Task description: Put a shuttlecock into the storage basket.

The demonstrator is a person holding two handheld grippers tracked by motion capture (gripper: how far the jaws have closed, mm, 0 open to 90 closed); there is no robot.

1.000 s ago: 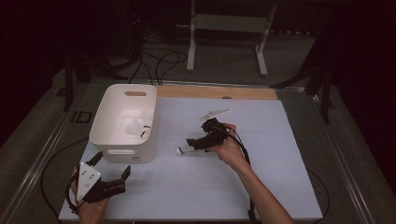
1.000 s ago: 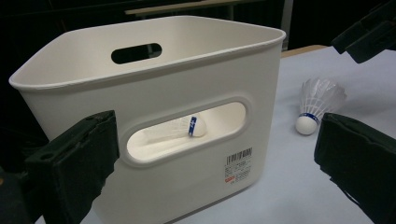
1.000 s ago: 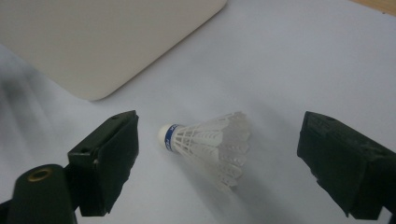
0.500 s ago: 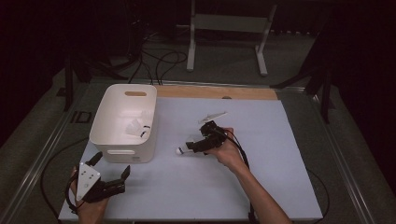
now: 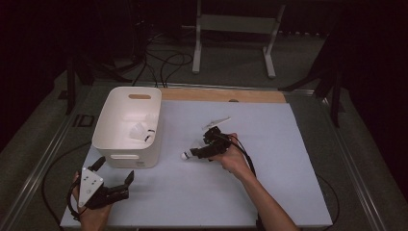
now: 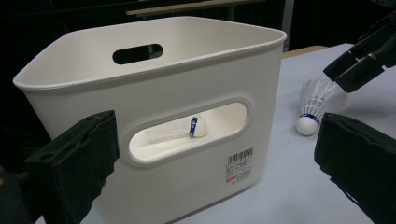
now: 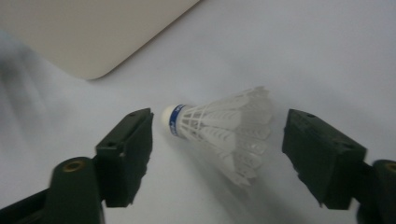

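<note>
From the high view: my right gripper (image 5: 198, 153) sits mid-desk, just right of the white bin (image 5: 126, 127), and it's lowered over a shuttlecock (image 5: 188, 154) lying on the pale desk (image 5: 269, 192). A second loose shuttlecock (image 5: 215, 121) lies at about one o'clock from my right hand, near but apart. Inside the bin I can make out shuttlecocks already dropped in (image 5: 139, 131). My left gripper (image 5: 113, 180) rests down at seven o'clock of the bin, holding nothing.

From the left gripper view: my left fingers (image 6: 74, 163) stand wide, framing the bin (image 6: 187, 65) dead ahead. Through its handle slot there's a shuttlecock with a blue band (image 6: 180, 130) inside. Off at three o'clock, the one I'm after (image 6: 315, 109) lies on the desk with my right gripper's fingers (image 6: 362, 67) just above its feathers.

From the right gripper view: here's the grab. The shuttlecock (image 7: 219, 128) lies on its side between my right fingers (image 7: 126, 154), cork toward ten o'clock, feathers fanning toward four. The fingers have just been closing in, but there's a gap on both sides; nothing pressed yet.

So I reckon I'm at the pick-up step. Next: squeeze gently, since feathers crush easily, then lift and carry it toward nine o'clock, over the bin rim.
</note>
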